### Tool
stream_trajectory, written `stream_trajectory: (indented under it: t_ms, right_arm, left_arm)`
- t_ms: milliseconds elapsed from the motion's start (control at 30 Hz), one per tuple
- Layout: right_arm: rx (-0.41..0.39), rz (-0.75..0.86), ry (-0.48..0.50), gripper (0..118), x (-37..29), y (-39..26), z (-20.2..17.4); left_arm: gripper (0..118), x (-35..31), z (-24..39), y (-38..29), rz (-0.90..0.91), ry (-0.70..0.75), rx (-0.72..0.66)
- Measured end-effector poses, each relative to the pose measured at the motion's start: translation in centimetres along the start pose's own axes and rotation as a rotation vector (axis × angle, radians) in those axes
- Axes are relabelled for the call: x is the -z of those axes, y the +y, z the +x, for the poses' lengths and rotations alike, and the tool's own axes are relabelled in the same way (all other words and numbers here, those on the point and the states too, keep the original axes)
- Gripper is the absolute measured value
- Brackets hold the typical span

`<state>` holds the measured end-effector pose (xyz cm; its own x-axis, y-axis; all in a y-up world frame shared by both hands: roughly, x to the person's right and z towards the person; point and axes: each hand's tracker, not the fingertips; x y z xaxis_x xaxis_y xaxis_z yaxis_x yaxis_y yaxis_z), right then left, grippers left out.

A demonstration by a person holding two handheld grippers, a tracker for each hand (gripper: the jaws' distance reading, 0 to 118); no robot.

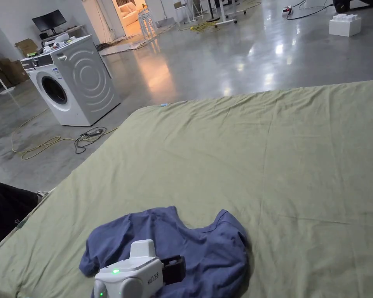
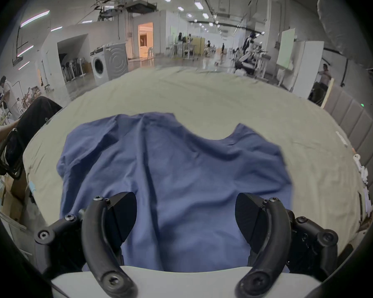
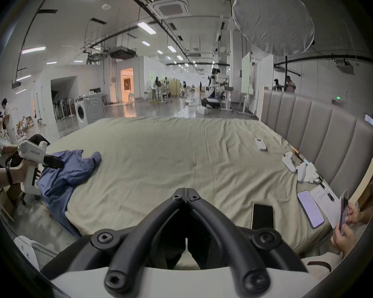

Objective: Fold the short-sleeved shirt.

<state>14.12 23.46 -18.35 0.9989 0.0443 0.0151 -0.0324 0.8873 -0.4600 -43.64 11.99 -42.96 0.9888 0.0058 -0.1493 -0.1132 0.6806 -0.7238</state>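
Currently my left tongs (image 2: 185, 218) hover spread over the crumpled blue shirt (image 1: 205, 248) on the bed (image 1: 298, 155), right tongs (image 3: 186, 192) pressed together, empty; best spread it flat before folding.

We see our right gripper (image 3: 186, 192) low in the middle, its jaws closed tip to tip with nothing between them, above a green sheet (image 3: 170, 156) spread over a bed. At far left our left gripper (image 3: 54, 161) is held in a hand (image 3: 23, 171), its dark jaws over the crumpled blue shirt (image 3: 67, 173), which hangs off the sheet's near edge. Just right of our jaws lies a dark phone (image 3: 262, 216); a lit phone (image 3: 310, 208) lies nearer the padded headboard (image 3: 314, 117), beside white controllers (image 3: 289, 163). At lower right, another person's hands (image 3: 342, 236) hold a phone. A washer (image 3: 88, 110) stands on the floor beyond the bed.
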Motion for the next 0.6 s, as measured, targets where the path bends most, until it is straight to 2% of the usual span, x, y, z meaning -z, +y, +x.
stream_trajectory:
  t_ms: [67,133,333,367,433,467,500,533,600]
  right_arm:
    - [-0.044,-0.034,-0.017,0,0.7,-0.4,-0.1]
    - [-0.090,-0.060,-0.035,0,1.2,-0.8,-0.2]
    - [-0.058,-0.094,-0.027,0,1.7,-1.4,0.6]
    - [-0.042,-0.098,-0.026,0,1.8,-1.5,0.8]
    - [-0.018,-0.102,-0.022,0,2.0,-1.5,1.1]
    - [-0.010,-0.101,-0.022,0,1.9,-1.5,1.1]
    - [-0.003,-0.097,-0.020,0,1.7,-1.4,1.2]
    - [0.003,-0.087,-0.013,0,1.4,-1.4,1.3]
    - [0.016,-0.074,-0.001,0,0.8,-1.4,1.5]
  left_arm:
    - [95,1.9,-0.2,0.2,-0.014,0.049,0.022]
    - [95,3.4,-0.4,-0.1,-0.066,0.017,0.024]
    - [92,4.4,-0.4,0.4,-0.126,-0.026,0.053]
    - [87,3.9,0.0,0.6,-0.123,-0.027,0.060]
    - [65,3.7,0.3,1.1,-0.118,-0.026,0.064]
    - [48,3.9,0.5,1.2,-0.111,-0.005,0.060]
    - [10,4.2,0.7,1.3,-0.137,0.007,0.032]
    - [3,3.9,0.8,1.3,-0.125,0.023,-0.004]
    - [3,2.2,0.5,1.8,-0.086,-0.032,-0.099]
